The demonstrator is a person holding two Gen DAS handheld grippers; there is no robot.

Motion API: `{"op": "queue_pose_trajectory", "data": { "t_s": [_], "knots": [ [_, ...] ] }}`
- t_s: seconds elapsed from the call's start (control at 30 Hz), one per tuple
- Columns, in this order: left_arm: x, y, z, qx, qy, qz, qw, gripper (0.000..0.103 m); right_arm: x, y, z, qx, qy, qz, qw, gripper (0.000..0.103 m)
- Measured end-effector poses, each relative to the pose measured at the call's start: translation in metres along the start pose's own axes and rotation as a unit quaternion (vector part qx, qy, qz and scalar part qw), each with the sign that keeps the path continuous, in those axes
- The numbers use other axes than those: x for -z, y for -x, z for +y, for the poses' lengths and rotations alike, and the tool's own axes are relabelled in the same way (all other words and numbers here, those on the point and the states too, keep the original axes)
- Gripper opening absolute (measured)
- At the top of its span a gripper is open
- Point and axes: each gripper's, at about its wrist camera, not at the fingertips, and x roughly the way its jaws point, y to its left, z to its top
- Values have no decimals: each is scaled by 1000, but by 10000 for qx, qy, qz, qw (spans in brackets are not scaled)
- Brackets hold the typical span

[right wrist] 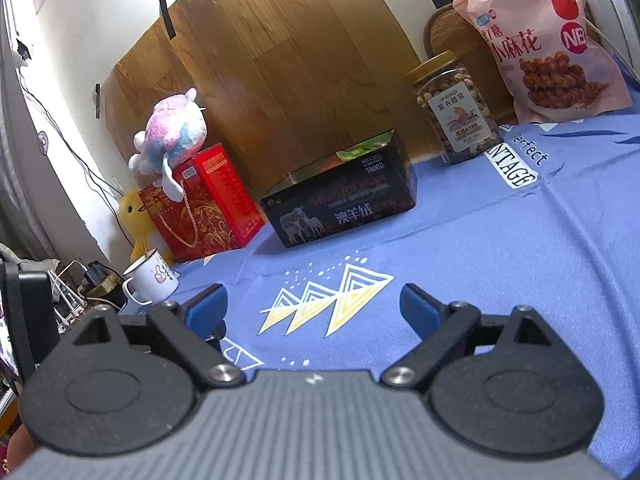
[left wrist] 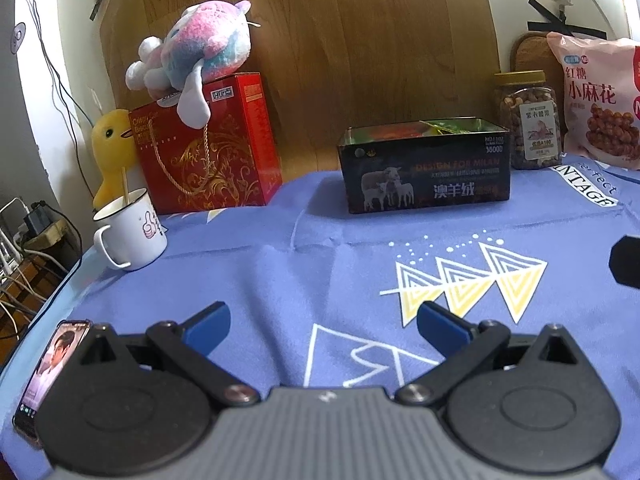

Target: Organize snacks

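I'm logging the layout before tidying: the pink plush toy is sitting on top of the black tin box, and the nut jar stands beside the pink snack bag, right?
Not quite. The pink plush toy sits on top of the red gift box, not the black tin box; the left wrist view shows it clearly. The nut jar does stand beside the pink snack bag.

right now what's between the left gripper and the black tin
Nothing stands between the left gripper and the black tin: only bare blue cloth with printed triangles, seen in the left wrist view.
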Motion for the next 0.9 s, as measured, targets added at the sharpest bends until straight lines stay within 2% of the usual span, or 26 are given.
{"op": "queue_pose_trajectory", "data": {
  "t_s": [0.9],
  "knots": [
    [0, 3, 3, 25, -88, 126, 9999, 103, -2, 3, 0, -39, -45, -53, 10000, 95]
  ]
}}
